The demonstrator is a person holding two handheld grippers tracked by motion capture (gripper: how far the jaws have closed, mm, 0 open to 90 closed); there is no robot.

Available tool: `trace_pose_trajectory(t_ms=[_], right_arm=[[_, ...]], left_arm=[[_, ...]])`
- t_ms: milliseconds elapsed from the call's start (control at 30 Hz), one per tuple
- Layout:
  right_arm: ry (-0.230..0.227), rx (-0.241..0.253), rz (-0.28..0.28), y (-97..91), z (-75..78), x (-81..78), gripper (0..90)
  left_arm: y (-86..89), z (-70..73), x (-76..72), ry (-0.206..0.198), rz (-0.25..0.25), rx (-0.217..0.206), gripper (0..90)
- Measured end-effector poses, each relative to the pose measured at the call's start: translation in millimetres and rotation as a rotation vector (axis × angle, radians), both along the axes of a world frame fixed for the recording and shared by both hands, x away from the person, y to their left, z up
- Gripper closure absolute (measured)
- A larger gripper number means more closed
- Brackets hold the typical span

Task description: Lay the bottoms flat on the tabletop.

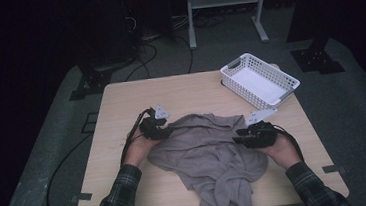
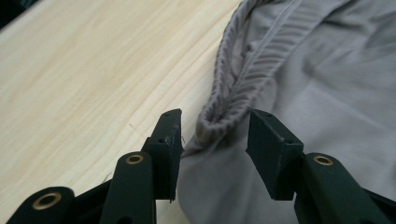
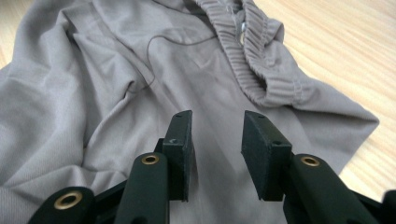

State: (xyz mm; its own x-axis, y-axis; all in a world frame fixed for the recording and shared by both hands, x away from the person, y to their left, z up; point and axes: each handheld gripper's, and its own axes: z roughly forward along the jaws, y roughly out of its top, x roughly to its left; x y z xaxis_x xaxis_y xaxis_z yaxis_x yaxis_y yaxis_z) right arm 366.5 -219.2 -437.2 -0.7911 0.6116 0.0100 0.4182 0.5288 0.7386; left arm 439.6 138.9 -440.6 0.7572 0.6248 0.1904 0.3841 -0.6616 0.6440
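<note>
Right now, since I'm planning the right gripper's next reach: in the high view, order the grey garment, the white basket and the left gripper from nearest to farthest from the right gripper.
1. Grey garment: directly under and beside the right gripper, mid-table.
2. Left gripper: across the garment, at its left edge.
3. White basket: far right corner of the table; roughly as far off as the left gripper, so the two are hard to rank.

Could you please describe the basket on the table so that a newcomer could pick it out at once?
Start at the light wooden table and look to its far right corner. There sits the white plastic lattice-walled rectangular basket, empty and set at an angle. Unlike the crumpled grey garment nearby, it is rigid and perforated.
</note>
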Motion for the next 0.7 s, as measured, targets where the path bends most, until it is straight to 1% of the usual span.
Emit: trace_pose_trajectory(t_ms=[33, 67, 100, 133, 233, 267, 367, 433, 500, 567, 600, 633, 700], right_arm=[[-0.001, -0.003, 0.004, -1.1, -1.2, -0.4, 61.6], [0.008, -0.005, -0.001, -1.2, -2.5, -1.3, 61.0], [0.01, -0.012, 0.003, -1.5, -4.3, -1.5, 61.0], [0.014, -0.014, 0.004, -1.2, -6.4, -2.1, 60.9], [0.028, -0.036, 0.017, 0.8, -13.1, -3.6, 61.0], [0.031, -0.041, 0.019, 1.2, -14.3, -3.9, 60.9], [0.036, -0.054, 0.028, 2.6, -17.6, -4.8, 60.9], [0.043, -0.059, 0.03, 3.6, -19.2, -5.2, 60.9], [0.045, -0.07, 0.032, 4.3, -21.1, -5.3, 61.0], [0.049, -0.086, 0.038, 5.0, -23.4, -5.6, 60.9], [0.052, -0.091, 0.04, 5.3, -24.6, -5.8, 60.9], [0.056, -0.099, 0.041, 5.7, -25.9, -6.1, 61.0], [0.058, -0.115, 0.047, 5.8, -28.5, -6.4, 61.0]], left_arm=[[-1.1, -3.1, 2.9, 0.01, -0.002, 0.006, 54.9], [-1.8, -5.4, 4.6, 0.021, -0.008, 0.003, 57.5], [-2.4, -7.5, 6.1, 0.023, -0.011, -0.004, 62.0], [-3.5, -9.1, 7.3, 0.019, -0.008, -0.007, 63.9], [-4.5, -10.9, 11.5, 0.025, -0.011, -0.013, 78.5], [-4.2, -9.9, 13.4, 0.029, -0.009, -0.018, 81.3], [-1.8, -3.9, 20.0, 0.038, 0.009, -0.082, 82.6], [-0.2, 2.8, 26.9, 0.032, 0.032, -0.101, 82.6], [1.0, 9.2, 36.7, 0.037, 0.062, -0.122, 82.5], [1.7, 13.1, 48.2, 0.043, 0.09, -0.108, 82.5], [2.2, 14.2, 54.1, 0.053, 0.104, -0.109, 82.5], [2.8, 14.9, 59.2, 0.051, 0.12, -0.106, 82.5], [4.2, 14.9, 68.9, 0.06, 0.149, -0.114, 82.5]])
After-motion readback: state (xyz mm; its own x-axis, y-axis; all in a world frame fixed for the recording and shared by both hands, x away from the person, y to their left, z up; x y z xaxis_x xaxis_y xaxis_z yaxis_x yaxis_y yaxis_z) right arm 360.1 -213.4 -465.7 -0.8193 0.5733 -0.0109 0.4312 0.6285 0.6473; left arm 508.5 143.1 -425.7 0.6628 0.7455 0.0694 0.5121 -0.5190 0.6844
